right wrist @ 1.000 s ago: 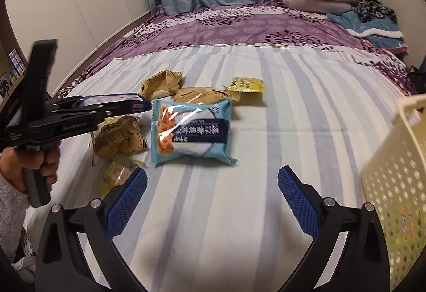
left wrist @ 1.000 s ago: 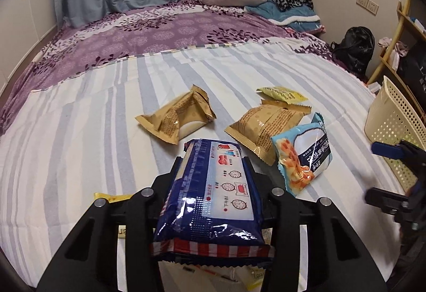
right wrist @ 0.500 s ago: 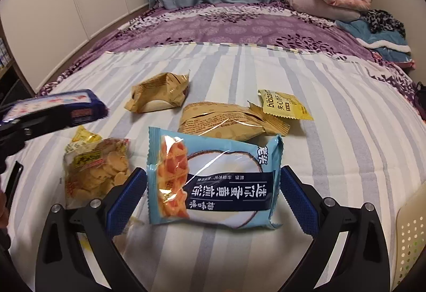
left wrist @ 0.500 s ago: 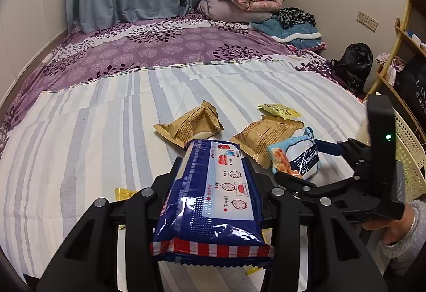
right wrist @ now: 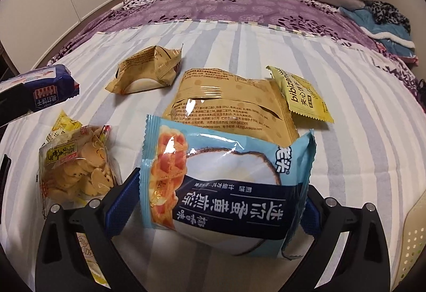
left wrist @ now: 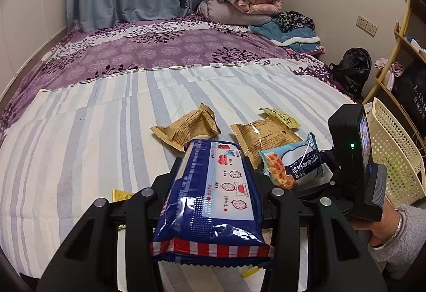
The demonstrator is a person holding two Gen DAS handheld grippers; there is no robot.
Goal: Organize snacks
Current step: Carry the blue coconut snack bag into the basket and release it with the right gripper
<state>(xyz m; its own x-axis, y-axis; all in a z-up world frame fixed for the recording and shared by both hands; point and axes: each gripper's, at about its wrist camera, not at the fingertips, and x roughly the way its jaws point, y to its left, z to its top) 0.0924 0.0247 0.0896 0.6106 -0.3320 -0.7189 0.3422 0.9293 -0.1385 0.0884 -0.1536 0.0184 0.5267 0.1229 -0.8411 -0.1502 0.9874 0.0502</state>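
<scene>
Blue packet (left wrist: pixel 213 201) clamped in left gripper (left wrist: pixel 213 180); right gripper (right wrist: pixel 221 201) spread around coconut pouch (right wrist: pixel 226 180); basket (left wrist: pixel 394 158) unfilled, apparently.

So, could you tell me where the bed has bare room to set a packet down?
Free: the striped sheet left of the tan packet, up to the purple cover. Crowded: around the blue waffle packet.

Left gripper's (left wrist: pixel 213 185) pads are hidden under the dark blue cracker pack (left wrist: pixel 213 201). That pack also covers most of a small yellow sachet (left wrist: pixel 121 194) beside it. Right gripper's (right wrist: pixel 213 201) right pad sits mostly behind the light blue waffle packet (right wrist: pixel 226 185); contact unclear. Cream basket (right wrist: pixel 414 236), right of the packet, is cut off by the frame edge.
</scene>
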